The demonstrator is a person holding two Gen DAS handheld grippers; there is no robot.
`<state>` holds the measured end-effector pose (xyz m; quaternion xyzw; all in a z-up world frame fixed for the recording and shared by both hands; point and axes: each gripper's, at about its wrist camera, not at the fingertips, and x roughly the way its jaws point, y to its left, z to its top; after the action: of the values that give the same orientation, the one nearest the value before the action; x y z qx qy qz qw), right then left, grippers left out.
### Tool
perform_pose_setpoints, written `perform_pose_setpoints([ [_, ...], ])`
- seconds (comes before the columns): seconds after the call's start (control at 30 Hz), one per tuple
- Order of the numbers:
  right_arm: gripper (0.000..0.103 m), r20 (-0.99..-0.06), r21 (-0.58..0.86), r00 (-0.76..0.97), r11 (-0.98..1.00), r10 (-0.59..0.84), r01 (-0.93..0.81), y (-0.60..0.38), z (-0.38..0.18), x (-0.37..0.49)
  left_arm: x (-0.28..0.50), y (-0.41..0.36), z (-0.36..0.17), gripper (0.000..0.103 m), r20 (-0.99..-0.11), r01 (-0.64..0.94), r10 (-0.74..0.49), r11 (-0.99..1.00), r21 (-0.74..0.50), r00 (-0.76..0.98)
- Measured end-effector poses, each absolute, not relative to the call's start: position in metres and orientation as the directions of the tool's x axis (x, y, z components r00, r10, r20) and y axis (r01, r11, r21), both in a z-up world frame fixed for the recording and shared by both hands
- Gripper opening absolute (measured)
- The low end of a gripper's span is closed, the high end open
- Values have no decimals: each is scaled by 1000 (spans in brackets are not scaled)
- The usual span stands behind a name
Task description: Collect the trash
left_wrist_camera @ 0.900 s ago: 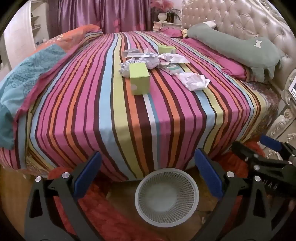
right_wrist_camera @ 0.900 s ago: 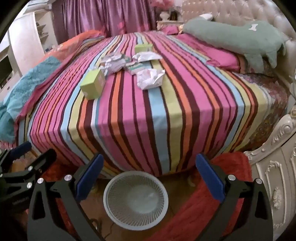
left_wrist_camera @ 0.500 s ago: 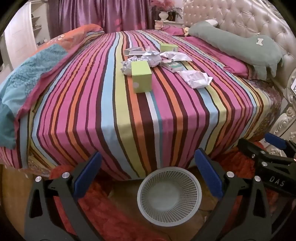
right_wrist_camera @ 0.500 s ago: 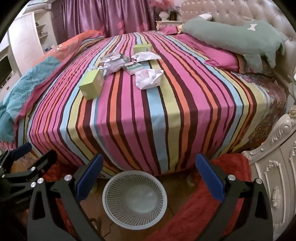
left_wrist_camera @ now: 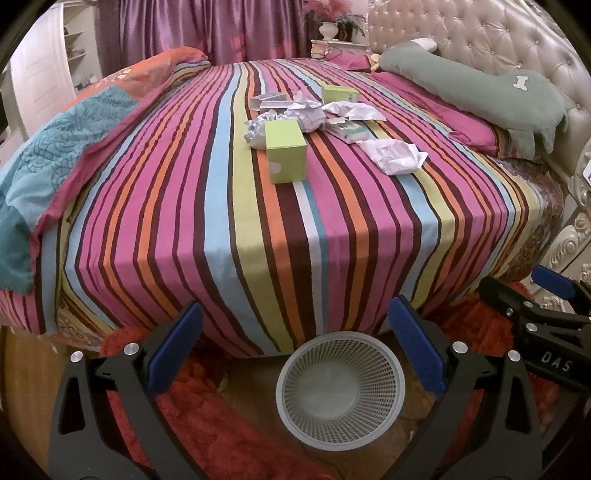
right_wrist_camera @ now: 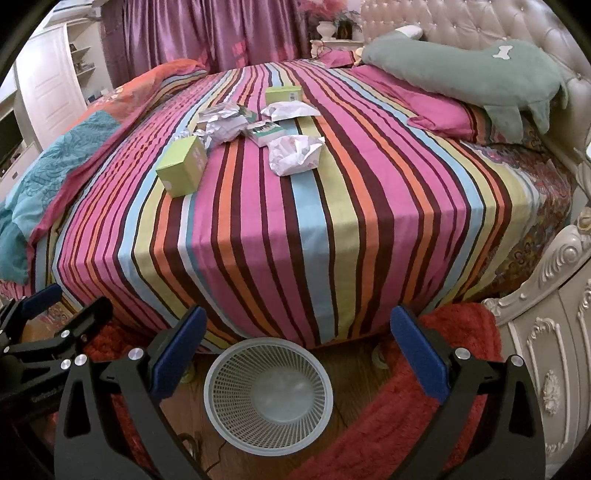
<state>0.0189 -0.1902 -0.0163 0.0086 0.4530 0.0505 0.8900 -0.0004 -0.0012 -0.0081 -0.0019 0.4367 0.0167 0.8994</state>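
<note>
Trash lies on the striped bed (left_wrist_camera: 258,221): a green box (left_wrist_camera: 286,155) (right_wrist_camera: 183,170), a second green box (left_wrist_camera: 340,94) (right_wrist_camera: 283,95) farther back, crumpled white paper (left_wrist_camera: 397,157) (right_wrist_camera: 295,153), a grey paper wad (left_wrist_camera: 306,114) (right_wrist_camera: 223,125) and a small carton (left_wrist_camera: 351,131) (right_wrist_camera: 266,133). A white mesh basket (left_wrist_camera: 340,391) (right_wrist_camera: 269,393) stands empty on the floor at the bed's foot. My left gripper (left_wrist_camera: 295,354) is open and empty above the basket. My right gripper (right_wrist_camera: 295,354) is open and empty, also over the basket.
A green dog-shaped pillow (left_wrist_camera: 480,88) lies by the tufted headboard (left_wrist_camera: 498,33). A teal and orange quilt (left_wrist_camera: 66,140) is bunched at the bed's left. A red rug (right_wrist_camera: 406,406) covers the floor. A white carved nightstand (right_wrist_camera: 546,369) stands at right.
Both grippers have risen slightly and tilted, so the bed top and trash appear closer and the basket sits lower in view. Nothing was picked up.
</note>
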Motion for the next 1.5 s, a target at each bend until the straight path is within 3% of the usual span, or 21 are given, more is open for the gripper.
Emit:
perform_pose_setpoints([
  [1.5,95,-810,65,578,995,97,-76,-194,-17,20,0,1,-8,97,-786,-37,32,999,12,618],
])
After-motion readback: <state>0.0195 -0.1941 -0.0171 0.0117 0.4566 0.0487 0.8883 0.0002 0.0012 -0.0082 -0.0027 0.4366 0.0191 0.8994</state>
